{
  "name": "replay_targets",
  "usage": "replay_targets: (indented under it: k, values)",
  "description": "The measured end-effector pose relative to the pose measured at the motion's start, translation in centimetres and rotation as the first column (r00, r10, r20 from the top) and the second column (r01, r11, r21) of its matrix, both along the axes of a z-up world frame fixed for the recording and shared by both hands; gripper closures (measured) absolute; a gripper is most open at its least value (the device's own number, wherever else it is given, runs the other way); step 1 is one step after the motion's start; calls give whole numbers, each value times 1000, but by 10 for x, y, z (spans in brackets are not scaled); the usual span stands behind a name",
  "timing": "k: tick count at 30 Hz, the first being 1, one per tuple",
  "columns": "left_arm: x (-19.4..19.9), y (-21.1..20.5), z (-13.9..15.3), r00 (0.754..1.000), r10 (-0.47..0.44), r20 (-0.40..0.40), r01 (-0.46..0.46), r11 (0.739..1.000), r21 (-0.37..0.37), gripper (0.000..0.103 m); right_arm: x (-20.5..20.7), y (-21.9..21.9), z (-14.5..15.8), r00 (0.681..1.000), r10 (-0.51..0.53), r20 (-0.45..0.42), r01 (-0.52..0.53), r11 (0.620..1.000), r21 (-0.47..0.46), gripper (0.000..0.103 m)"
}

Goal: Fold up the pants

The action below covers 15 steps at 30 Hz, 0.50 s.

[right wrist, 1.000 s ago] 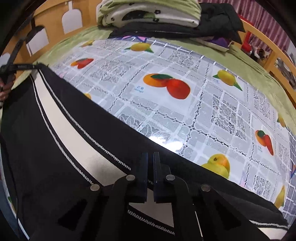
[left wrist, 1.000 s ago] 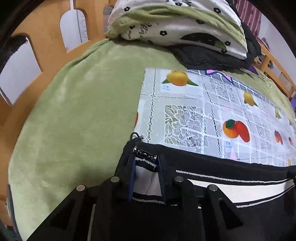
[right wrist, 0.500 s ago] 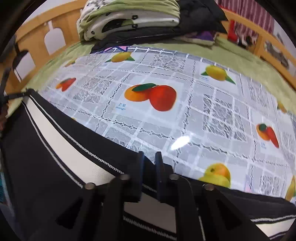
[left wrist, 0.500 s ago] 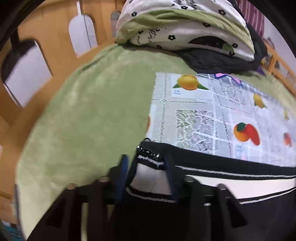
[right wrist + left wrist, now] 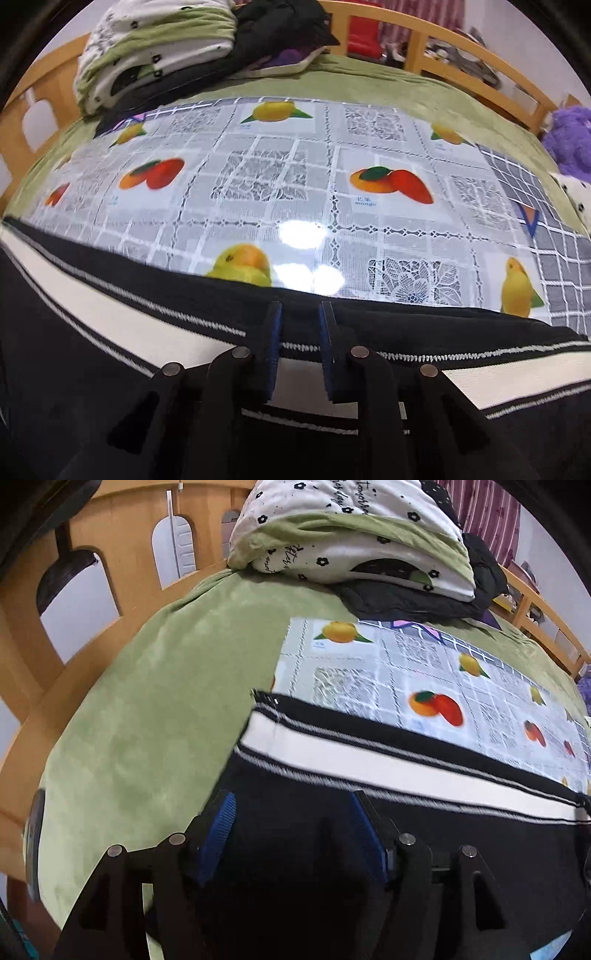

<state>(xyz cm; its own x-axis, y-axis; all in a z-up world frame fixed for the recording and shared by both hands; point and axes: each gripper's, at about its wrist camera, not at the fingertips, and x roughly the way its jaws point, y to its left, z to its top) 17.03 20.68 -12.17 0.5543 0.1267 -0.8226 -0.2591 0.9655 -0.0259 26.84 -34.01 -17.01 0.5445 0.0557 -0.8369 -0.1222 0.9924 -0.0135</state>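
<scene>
Black pants with a white side stripe [image 5: 369, 753] lie flat along the near edge of a fruit-print mat [image 5: 424, 672]. My left gripper [image 5: 291, 812] is open wide above the black cloth near the pants' left end, holding nothing. In the right wrist view the same pants [image 5: 110, 325] stretch across the front. My right gripper [image 5: 299, 321] is partly open, its blue-padded fingers [image 5: 275, 343] standing apart on either side of the striped edge, no longer pinching it.
The mat lies on a green blanket [image 5: 140, 701] on a wooden-railed bed [image 5: 110, 524]. A pile of folded bedding and dark clothes [image 5: 362, 542] sits at the far end. A purple plush toy [image 5: 569, 136] lies at the right edge.
Both grippers were shut on the pants' striped edge; both have opened and let it go. The left gripper has pulled back, and the pants now lie flat on the mat.
</scene>
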Motion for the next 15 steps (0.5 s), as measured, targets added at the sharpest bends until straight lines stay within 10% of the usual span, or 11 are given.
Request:
replay_targets:
  k: [4, 8, 15]
  values:
    - [-19, -14, 7, 1000, -4, 0, 4, 999, -39, 41, -9, 10, 22, 1000, -17, 20, 16, 1000, 26, 82]
    - [-36, -25, 13, 999, -27, 17, 29, 996, -80, 41, -34, 19, 50, 998, -51, 41, 50, 999, 21, 51]
    - [-52, -32, 17, 998, -58, 32, 62, 990, -123, 41, -87, 31, 88, 989, -87, 117, 85, 996, 26, 51]
